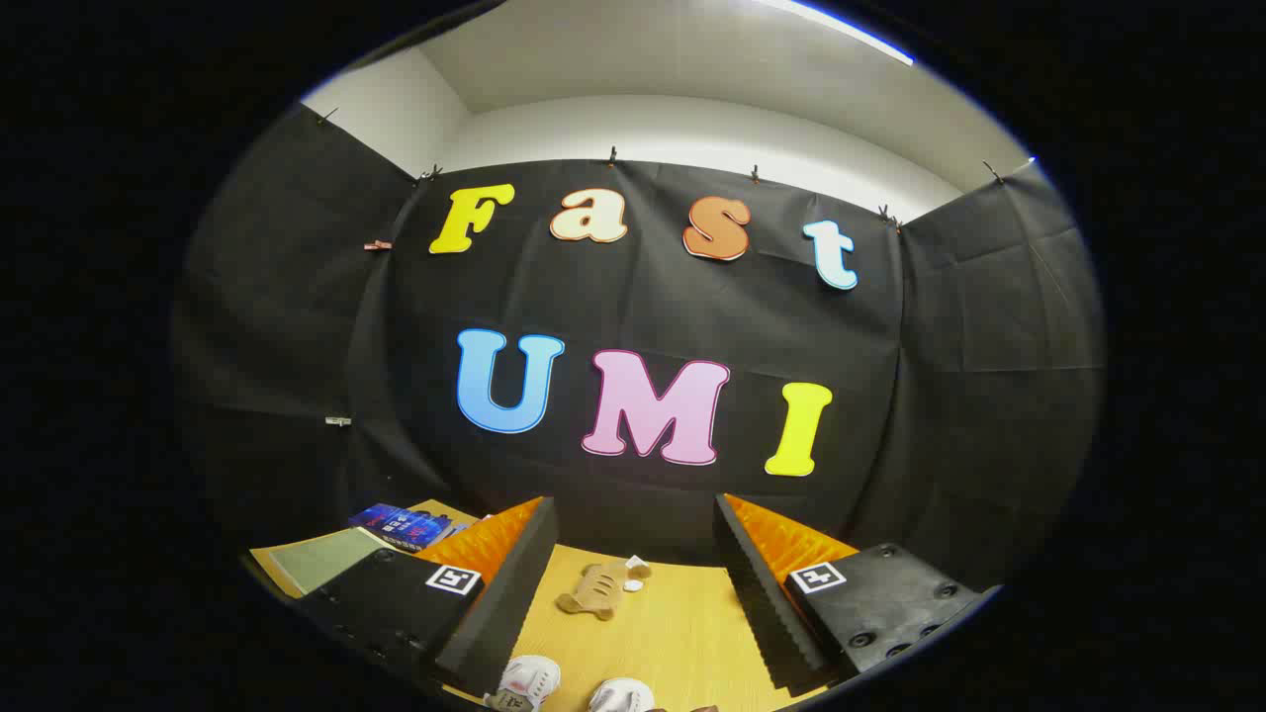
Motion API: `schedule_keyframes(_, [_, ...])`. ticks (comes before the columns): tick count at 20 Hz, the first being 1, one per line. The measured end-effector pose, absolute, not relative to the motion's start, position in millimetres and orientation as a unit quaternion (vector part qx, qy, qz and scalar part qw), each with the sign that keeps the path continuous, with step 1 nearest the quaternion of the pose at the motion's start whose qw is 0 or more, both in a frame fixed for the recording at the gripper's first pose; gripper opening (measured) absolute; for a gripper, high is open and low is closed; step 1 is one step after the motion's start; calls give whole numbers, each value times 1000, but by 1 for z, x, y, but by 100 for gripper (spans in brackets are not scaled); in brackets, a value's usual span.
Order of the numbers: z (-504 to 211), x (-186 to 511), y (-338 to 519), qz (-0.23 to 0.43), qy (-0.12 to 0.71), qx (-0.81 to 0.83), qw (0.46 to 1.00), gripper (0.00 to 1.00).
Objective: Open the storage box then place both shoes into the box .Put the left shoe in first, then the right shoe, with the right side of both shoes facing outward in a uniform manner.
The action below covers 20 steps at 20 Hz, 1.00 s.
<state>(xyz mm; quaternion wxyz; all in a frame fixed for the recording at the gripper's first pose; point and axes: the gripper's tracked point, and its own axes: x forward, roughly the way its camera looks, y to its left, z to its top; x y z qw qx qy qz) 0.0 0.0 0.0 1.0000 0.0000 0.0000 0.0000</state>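
My gripper (pixel 633 593) stands open, its two fingers spread wide above a yellow wooden table (pixel 682 633). Low between the fingers, close to me, the tips of two white shoes show: one (pixel 529 682) beside the left finger and one (pixel 621 695) near the middle. Most of each shoe is cut off from sight. Nothing is held between the fingers.
A small tan plush toy (pixel 596 589) lies on the table beyond the shoes, with a small white piece (pixel 636 567) next to it. A green sheet (pixel 321 559) and blue packets (pixel 401 524) lie past the left finger. The black cloth wall rises right behind the table.
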Motion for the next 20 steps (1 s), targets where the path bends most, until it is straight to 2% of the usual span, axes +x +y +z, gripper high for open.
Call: schedule_keyframes(20, [-1, 2, 43, 49, 12, 13, 999, 97])
